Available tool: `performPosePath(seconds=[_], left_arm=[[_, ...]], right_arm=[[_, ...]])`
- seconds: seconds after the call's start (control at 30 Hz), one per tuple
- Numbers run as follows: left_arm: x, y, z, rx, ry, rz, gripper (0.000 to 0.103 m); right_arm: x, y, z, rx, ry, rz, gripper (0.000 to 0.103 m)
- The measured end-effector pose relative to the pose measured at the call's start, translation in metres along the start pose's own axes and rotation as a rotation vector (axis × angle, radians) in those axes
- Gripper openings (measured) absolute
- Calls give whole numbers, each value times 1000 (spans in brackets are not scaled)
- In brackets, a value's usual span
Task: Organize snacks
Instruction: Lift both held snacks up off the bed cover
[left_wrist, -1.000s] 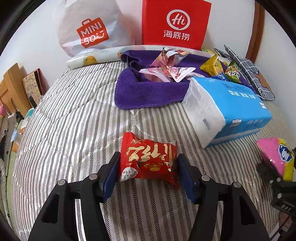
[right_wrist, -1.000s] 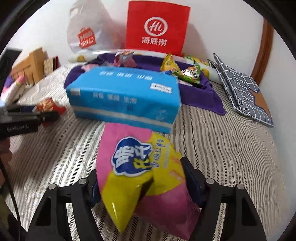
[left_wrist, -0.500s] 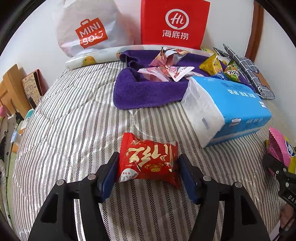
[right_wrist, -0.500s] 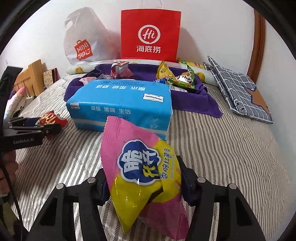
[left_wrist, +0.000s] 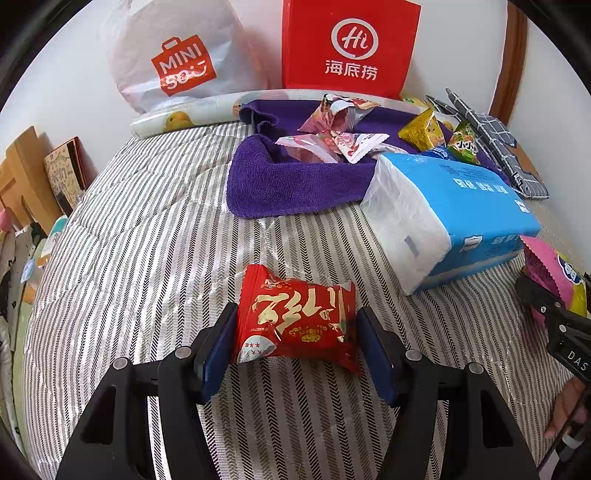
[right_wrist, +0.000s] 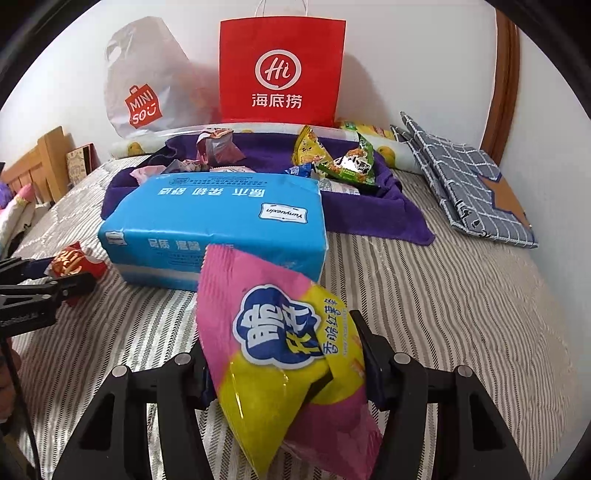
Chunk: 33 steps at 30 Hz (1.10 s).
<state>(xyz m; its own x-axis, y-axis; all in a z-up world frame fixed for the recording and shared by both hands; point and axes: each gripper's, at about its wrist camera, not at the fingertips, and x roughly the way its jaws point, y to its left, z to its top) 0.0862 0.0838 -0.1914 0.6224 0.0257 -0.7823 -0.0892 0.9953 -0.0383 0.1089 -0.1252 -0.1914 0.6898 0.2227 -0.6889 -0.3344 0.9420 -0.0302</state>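
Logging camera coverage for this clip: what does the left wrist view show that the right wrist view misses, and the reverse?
Only the left wrist view shows the white end face of the blue tissue pack and the left gripper squeezing the red foil snack packet head-on. Only the right wrist view shows the red paper bag's white handles and the right gripper clamping the pink-and-yellow chip bag. Both show the purple towel with snacks and the white plastic shopping bag.

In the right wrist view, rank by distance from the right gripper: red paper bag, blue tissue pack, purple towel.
From the right gripper:
1. Blue tissue pack, just ahead, slightly left.
2. Purple towel, behind the pack.
3. Red paper bag, against the back wall.
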Motion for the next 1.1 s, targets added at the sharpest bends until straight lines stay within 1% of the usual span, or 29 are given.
performPosePath(seconds=[0.2,0.37,0.63,0.87,1.1], left_arm=[[0,1,0,-8,-2,-7,62],[0,2,1,-12,-3,-10,62],[0,1,0,-8,-1,-9,64],[0,0,0,-5,0,-15,68],[0,-1,1,-4,1,-10,68]], right_arm=[[3,-5,-1,32,14,29,58],[8,-5,2,35,56,35,58],[12,-11,2,62,87,71,58],[12,-11,2,64,85,73,58],[10,-11,2,64,75,64,58]])
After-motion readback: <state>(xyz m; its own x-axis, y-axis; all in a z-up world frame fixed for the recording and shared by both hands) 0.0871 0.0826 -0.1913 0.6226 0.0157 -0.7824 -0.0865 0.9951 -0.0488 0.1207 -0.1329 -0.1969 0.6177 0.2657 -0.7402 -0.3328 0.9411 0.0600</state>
